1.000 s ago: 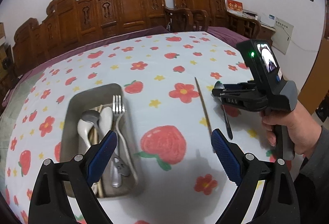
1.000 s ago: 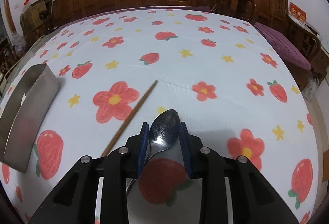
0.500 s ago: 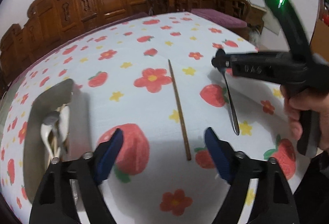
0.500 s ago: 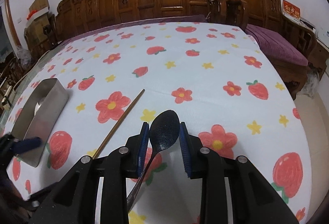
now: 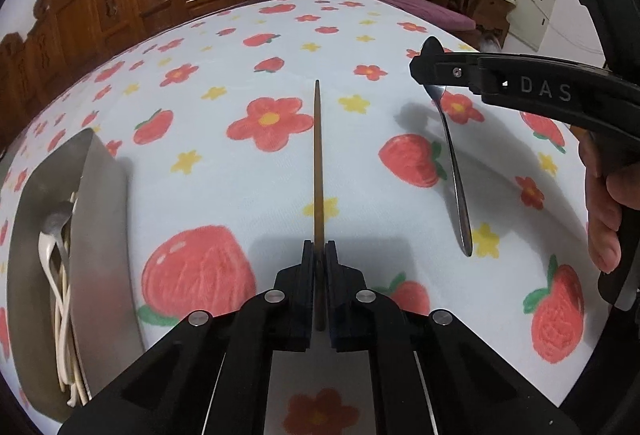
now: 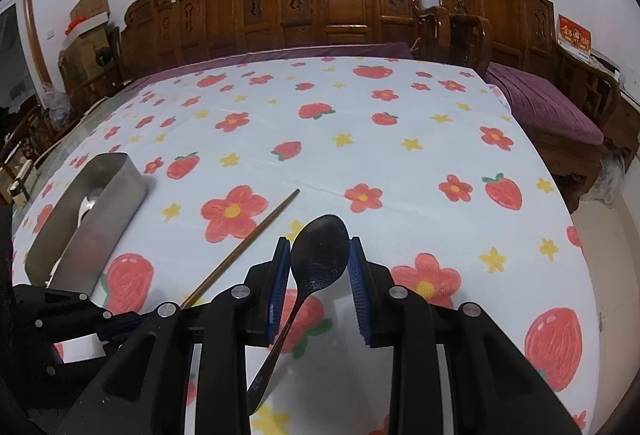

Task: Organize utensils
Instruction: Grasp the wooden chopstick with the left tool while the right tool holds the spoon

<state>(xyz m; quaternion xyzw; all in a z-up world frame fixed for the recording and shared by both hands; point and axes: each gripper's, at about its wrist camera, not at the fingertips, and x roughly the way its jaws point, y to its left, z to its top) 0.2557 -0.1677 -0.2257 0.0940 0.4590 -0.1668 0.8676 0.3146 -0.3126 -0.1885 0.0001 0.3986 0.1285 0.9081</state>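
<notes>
My left gripper [image 5: 319, 255] is shut on a brown chopstick [image 5: 317, 163] that points away from me along the tablecloth; the chopstick also shows in the right wrist view [image 6: 256, 235]. My right gripper [image 6: 320, 255] is shut on the bowl of a metal spoon [image 6: 318, 255], lifted above the table with its handle hanging down. The spoon [image 5: 454, 171] and right gripper [image 5: 434, 65] show at the right of the left wrist view. A metal tray [image 5: 100, 203] on the left holds several spoons and chopsticks; it also shows in the right wrist view [image 6: 108, 203].
The table carries a white cloth [image 6: 400, 163] with strawberries and flowers. Carved wooden chairs [image 6: 340, 3] stand along the far edge. A purple-cushioned bench [image 6: 548, 103] runs along the right side. Cardboard boxes [image 6: 86, 23] sit at the far left.
My left gripper swung right from the tray to the chopstick and shut on it. My right gripper lifted the spoon off the cloth and keeps hold of it.
</notes>
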